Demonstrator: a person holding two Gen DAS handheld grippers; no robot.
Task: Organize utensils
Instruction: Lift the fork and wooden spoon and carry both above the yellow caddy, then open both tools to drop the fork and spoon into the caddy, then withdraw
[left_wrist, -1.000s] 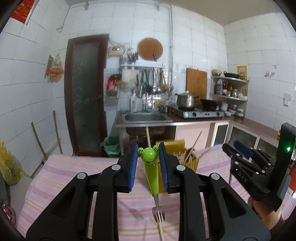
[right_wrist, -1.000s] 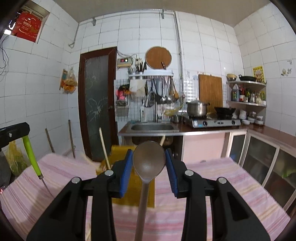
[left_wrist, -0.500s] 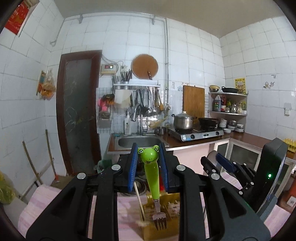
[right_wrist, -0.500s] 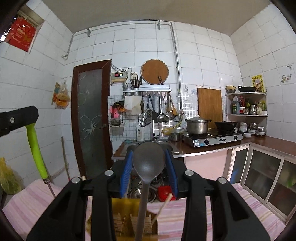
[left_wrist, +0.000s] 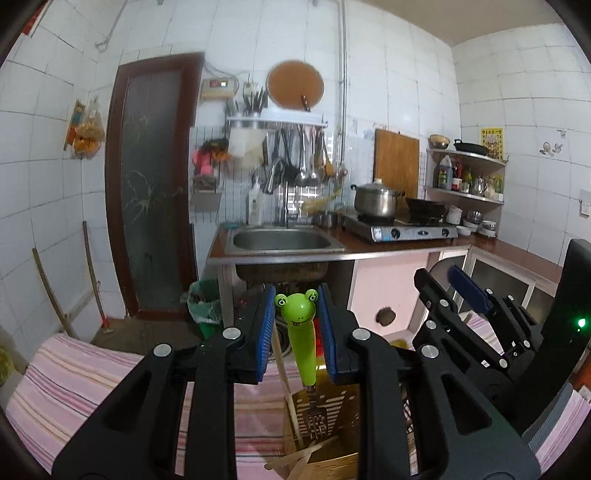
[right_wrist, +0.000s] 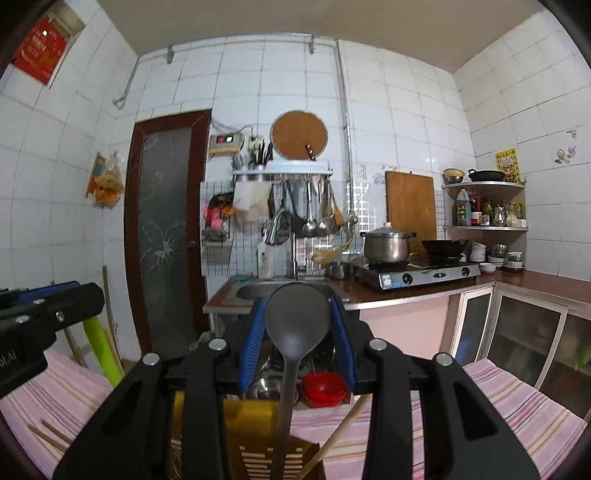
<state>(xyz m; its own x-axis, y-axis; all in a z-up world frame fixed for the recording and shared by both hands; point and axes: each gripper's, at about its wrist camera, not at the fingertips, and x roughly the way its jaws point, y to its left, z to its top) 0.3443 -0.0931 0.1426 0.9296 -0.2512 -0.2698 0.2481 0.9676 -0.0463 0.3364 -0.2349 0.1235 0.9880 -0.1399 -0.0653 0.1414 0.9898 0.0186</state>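
A home kitchen: sink (left_wrist: 280, 240), gas stove (left_wrist: 402, 229), hanging ladles (right_wrist: 310, 210)

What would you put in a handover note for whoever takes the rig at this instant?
Left gripper: shut on the frog-handled fork, tines down over the yellow utensil holder.
Right gripper: shut on the dark spoon, bowl up, handle hanging into the same holder.
Holder stands on the striped cloth; wooden chopsticks are already in it, a few lie loose on the cloth.
Left to do: lower and release fork and spoon, then collect the loose chopsticks.
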